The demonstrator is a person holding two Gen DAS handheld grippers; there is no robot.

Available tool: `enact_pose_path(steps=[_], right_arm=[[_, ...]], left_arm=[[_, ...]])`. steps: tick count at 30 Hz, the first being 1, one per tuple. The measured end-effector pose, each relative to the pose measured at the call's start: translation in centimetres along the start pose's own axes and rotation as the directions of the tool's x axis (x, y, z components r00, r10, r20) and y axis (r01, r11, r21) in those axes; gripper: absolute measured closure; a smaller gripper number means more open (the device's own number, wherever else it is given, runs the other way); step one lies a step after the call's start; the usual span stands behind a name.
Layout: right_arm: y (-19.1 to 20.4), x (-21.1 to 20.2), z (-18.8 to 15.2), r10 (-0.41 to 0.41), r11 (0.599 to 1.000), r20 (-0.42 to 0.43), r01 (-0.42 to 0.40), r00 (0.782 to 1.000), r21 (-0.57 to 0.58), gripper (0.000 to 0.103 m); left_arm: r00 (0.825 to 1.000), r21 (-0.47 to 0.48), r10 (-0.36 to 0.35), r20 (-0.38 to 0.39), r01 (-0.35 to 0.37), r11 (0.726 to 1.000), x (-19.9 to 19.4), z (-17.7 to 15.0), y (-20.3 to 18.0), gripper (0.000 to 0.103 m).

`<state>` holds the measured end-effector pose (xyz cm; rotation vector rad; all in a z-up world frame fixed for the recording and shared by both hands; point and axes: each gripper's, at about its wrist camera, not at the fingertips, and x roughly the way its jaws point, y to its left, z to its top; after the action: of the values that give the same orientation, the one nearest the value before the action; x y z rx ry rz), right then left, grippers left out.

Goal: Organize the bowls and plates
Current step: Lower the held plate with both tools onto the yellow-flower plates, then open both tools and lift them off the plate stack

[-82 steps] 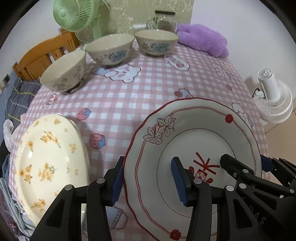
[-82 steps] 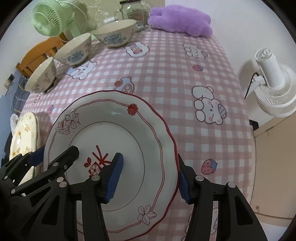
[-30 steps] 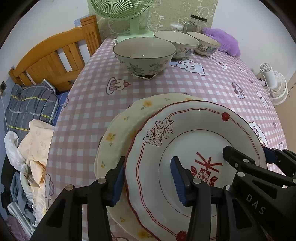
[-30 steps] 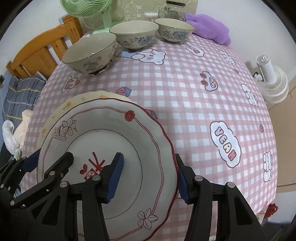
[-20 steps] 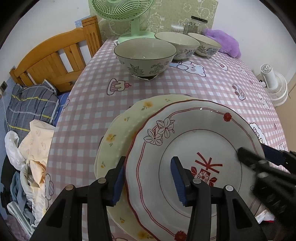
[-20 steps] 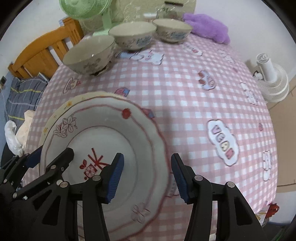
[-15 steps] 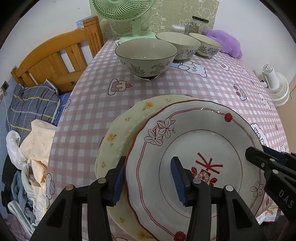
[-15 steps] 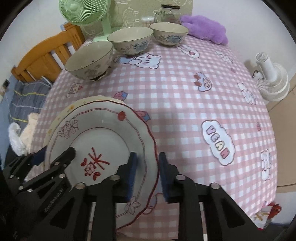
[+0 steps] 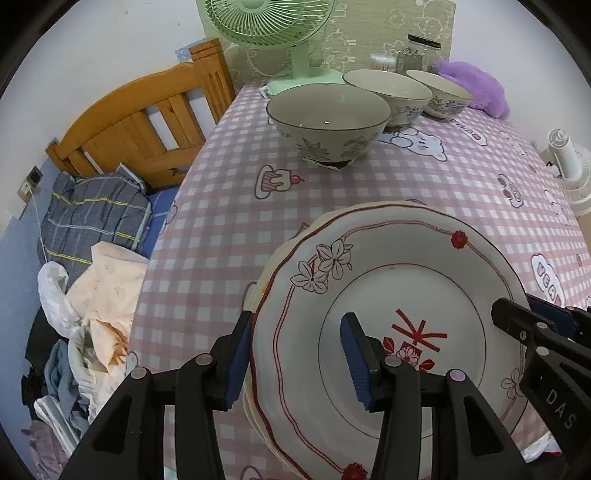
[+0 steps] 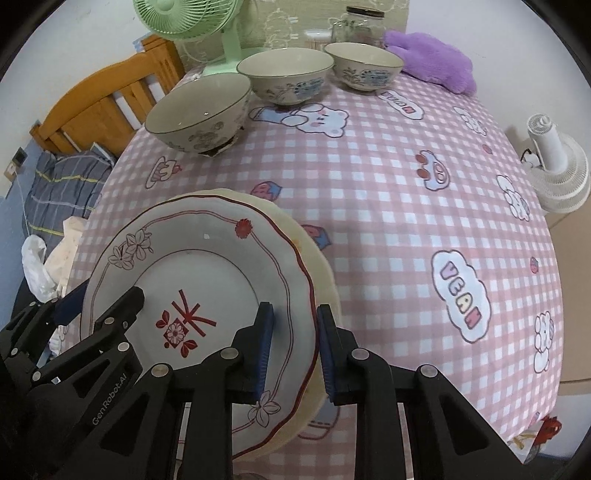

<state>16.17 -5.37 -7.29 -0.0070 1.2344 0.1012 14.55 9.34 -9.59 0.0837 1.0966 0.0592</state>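
**One:** Fingers first, from the left wrist. Our left fingers (image 9: 360,354) sit partly open astride the near-left rim of the red-rimmed plate (image 9: 406,295), one pad on its outer edge and one in the well, gripping as they did before.

**Two:** What changed is below it. We carried that plate across, and the cream plate (image 9: 354,208) now shows only as a thin rim beneath it. Both lie at the bench (image 9: 229,192) edge farthest from the green fan (image 9: 266,22).

**One:** From the right wrist, our right fingers (image 10: 263,343) have narrowed a good deal from a second ago. They now straddle the stacked rims on the side away from the fan.

**Two:** We cannot tell whether those pads press or merely bracket the edges.

**One:** So we judge the plates stacked, give or take a nudge to centre them. The three bowls (image 9: 328,110), in a row just beside the fan's base, are not yet nested.
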Motion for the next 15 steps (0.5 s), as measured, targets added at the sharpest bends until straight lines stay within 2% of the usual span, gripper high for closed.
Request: enact_pose_path(steps=[3,8,12,15], right_arm=[[0.38,0.2,0.04,-0.028,1.0,0.008,0.028,1.0,-0.013,0.077],[0.58,0.33,-0.03,-0.06,0.998,0.021,0.06,0.998,-0.02,0.076],[1.1,0.52,-0.2,-0.092,0.995,0.027,0.093,0.995,-0.039,0.071],[1.03,0.5,-0.18,-0.083,0.996,0.027,0.084,0.996,-0.029,0.068]], left_arm=[[0.999,0.043,0.037,-0.001,-0.037,0.998,0.27,0.04,-0.76,0.056],[0.999,0.062,0.05,0.002,-0.05,0.997,0.37,-0.03,-1.0,0.055],[0.999,0.067,0.034,0.0,-0.033,0.997,0.35,-0.07,-1.02,0.05],[1.0,0.058,-0.006,-0.003,0.006,0.998,0.22,-0.07,-0.77,0.045]])
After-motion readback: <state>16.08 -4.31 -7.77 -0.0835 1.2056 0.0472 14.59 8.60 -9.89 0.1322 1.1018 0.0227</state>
